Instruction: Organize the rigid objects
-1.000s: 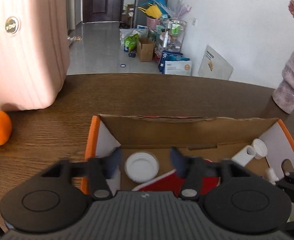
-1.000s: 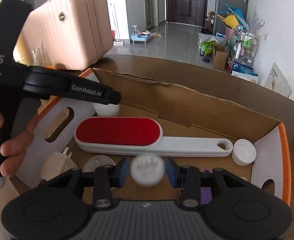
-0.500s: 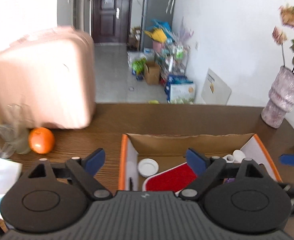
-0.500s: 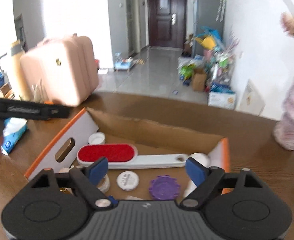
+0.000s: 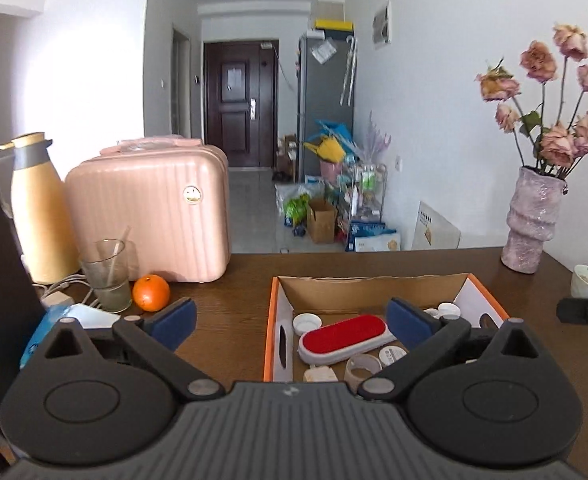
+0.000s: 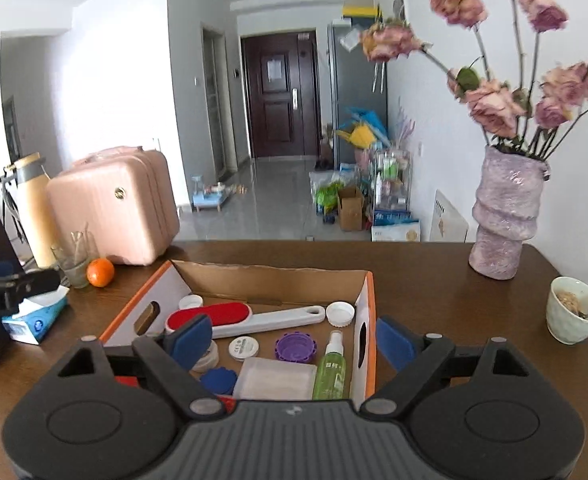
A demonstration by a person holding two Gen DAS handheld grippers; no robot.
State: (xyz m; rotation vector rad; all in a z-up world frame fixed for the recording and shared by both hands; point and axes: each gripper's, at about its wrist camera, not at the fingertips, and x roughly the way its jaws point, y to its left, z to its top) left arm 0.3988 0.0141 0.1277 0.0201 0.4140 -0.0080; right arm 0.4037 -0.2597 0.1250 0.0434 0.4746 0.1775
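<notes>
My left gripper (image 5: pixel 289 318) and right gripper (image 6: pixel 291 338) both hang with fingers spread wide, holding nothing, above the near rim of the cardboard box (image 6: pixel 368 304) on the brown table (image 6: pixel 434 280). Inside lie one red lint brush (image 6: pixel 245 318), one green spray bottle (image 6: pixel 330 368), one purple cap (image 6: pixel 296 347) and three white caps.

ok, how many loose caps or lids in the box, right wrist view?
5: far-left white cap, far-right white cap by the brush handle's end, labelled white lid in the centre, purple cap beside it, blue cap nearest. The right gripper may hide more.
</notes>
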